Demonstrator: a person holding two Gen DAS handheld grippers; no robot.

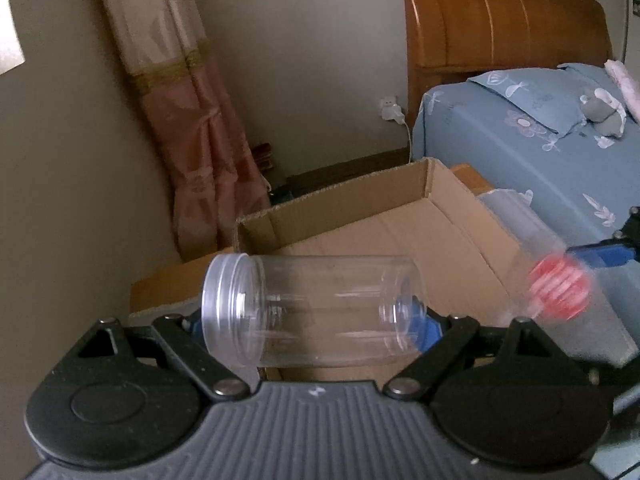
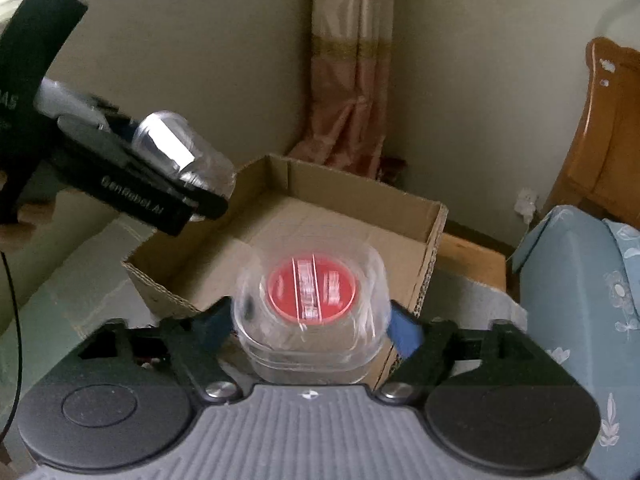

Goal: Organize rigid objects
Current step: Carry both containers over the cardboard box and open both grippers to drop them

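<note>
A bedroom corner: beige walls, a pink curtain (image 1: 192, 128), a wooden headboard (image 1: 500, 16) and a bed (image 1: 520, 148) under a blue flowered cover.

Nearest in the left wrist view, the left gripper (image 1: 310, 320) is clamped end to end on a clear jar (image 1: 308, 312). The jar has no lid and lies on its side, its long axis across the view, the threaded mouth to the left and the base against the right finger. Nearest in the right wrist view, the right gripper (image 2: 310, 320) is closed on a red-lidded jar (image 2: 310, 308), gripped across its body with the red lid facing away from the camera, toward the box.

Just beyond both grippers stands an open cardboard box (image 2: 434, 224) with only bare cardboard showing inside. It rests on a wooden surface, probably a desk (image 1: 168, 288), beside the bed.

Both jars are held in the air at the box's near edge. From the right wrist view the left gripper sits up and to the left, over the box's left corner. The right gripper looks nearer the opening, its jar pointing straight in. My guess is the red-lidded jar goes in first, while the clear jar needs carrying forward over the wall.
</note>
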